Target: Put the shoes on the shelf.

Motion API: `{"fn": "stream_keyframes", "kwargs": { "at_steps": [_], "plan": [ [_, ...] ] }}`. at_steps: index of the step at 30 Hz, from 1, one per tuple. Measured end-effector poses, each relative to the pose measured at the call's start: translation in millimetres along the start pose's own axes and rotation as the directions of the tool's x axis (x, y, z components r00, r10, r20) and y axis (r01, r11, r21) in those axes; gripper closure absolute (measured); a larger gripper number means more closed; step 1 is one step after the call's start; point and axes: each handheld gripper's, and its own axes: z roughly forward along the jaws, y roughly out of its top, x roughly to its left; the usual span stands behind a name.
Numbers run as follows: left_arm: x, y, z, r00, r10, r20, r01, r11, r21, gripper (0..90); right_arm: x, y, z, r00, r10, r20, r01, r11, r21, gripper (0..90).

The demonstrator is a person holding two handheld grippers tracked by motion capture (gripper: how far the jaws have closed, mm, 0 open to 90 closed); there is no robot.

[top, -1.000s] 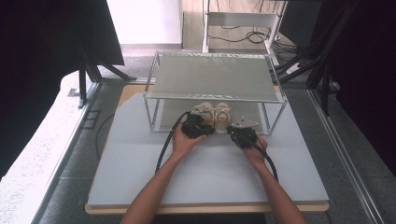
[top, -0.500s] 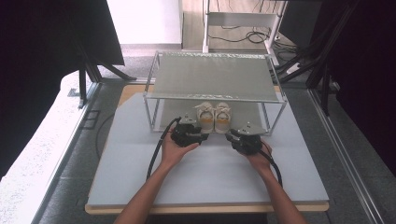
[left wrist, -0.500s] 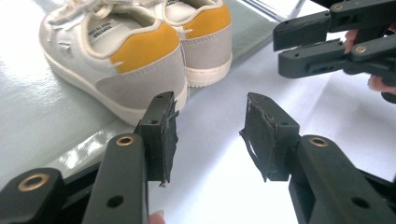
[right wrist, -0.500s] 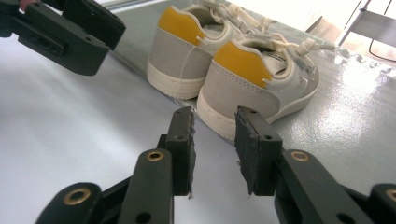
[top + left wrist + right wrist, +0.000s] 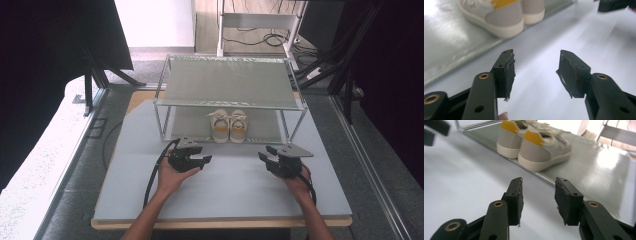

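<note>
Near the table's (image 5: 225, 195) front, the left gripper (image 5: 192, 159) and right gripper (image 5: 272, 156) are hovering with jaws apart, gripping nothing. Farther back, the pair of shoes (image 5: 229, 126) is sitting on the rack's (image 5: 227, 85) lower shelf.

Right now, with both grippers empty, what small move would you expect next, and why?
Probably easing both hands back to rest. The pair of sneakers sits side by side on the rack's lower shelf, and the left gripper and right gripper are open, apart from it, holding nothing.
</note>
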Motion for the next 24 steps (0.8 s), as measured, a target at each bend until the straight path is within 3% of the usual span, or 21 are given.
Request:
{"fn": "stream_keyframes", "kwargs": {
  "at_steps": [6, 10, 13, 19, 24],
  "plan": [
    [3.4, -18.2, -19.4, 0.9986, -0.052, 0.005, 0.052, 0.9986, -0.012, 42.7, -5.1, -12.6, -13.4, 0.9996, 0.029, 0.004, -0.029, 0.999, 0.017, 53.4],
    [5.4, -25.8, -27.6, 0.9990, -0.042, -0.016, 0.042, 0.9990, 0.013, 41.1, -4.8, -18.0, -17.1, 0.9999, 0.011, 0.006, -0.011, 0.999, 0.033, 51.7],
    [7.7, -29.4, -30.3, 0.9979, -0.063, -0.013, 0.063, 0.9980, 0.005, 41.1, -5.0, -20.2, -17.8, 0.9998, 0.016, 0.014, -0.016, 0.999, 0.035, 50.9],
    [5.9, -31.4, -27.4, 0.9989, -0.046, -0.004, 0.047, 0.9987, 0.023, 39.7, -0.5, -23.2, -18.6, 0.9995, -0.005, 0.031, 0.003, 0.999, 0.045, 47.4],
    [7.5, -31.9, -29.6, 0.9987, -0.052, -0.005, 0.052, 0.9986, 0.014, 39.4, -3.2, -24.9, -18.9, 0.9959, 0.043, 0.080, -0.050, 0.995, 0.087, 43.1]
  ]
}}
